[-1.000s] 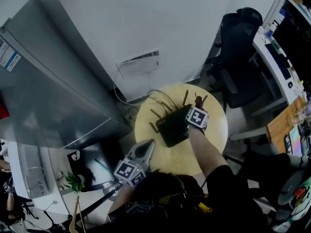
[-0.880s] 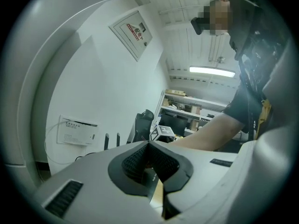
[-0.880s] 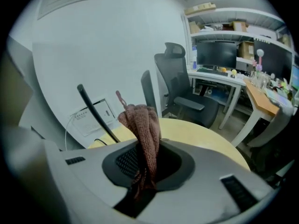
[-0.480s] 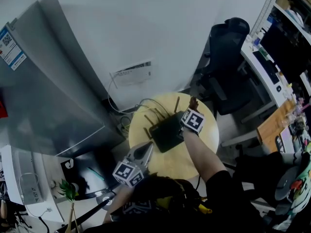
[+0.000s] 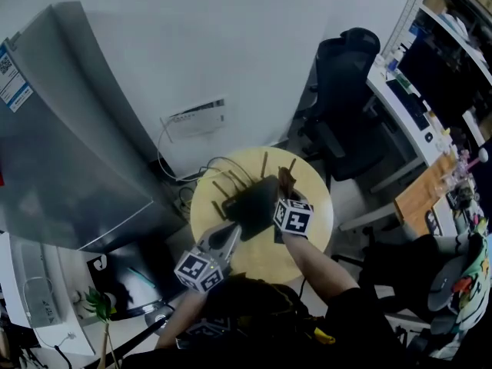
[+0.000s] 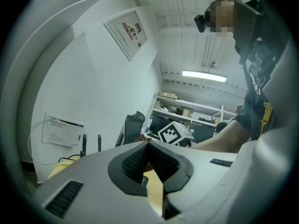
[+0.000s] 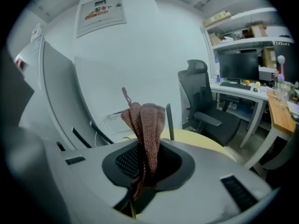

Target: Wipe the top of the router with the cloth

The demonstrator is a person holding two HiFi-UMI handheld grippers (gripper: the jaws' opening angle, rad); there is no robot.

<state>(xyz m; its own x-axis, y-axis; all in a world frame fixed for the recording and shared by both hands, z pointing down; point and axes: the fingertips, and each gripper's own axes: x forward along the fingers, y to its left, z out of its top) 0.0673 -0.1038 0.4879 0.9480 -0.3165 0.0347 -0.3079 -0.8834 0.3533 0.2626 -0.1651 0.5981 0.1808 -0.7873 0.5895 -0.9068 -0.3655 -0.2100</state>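
One right claw (image 5: pixel 285 186) outstretched at router (image 5: pixel 247 200)

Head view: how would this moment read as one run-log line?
right tool shut on reddish-brown knitted cloth | cloth at edge of black flat router | left tool shut, empty, over round yellow wooden table

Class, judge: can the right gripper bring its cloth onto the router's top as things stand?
Probably yes: the right gripper, jaws shut on the cloth, is right beside the router, whose top looks bare.
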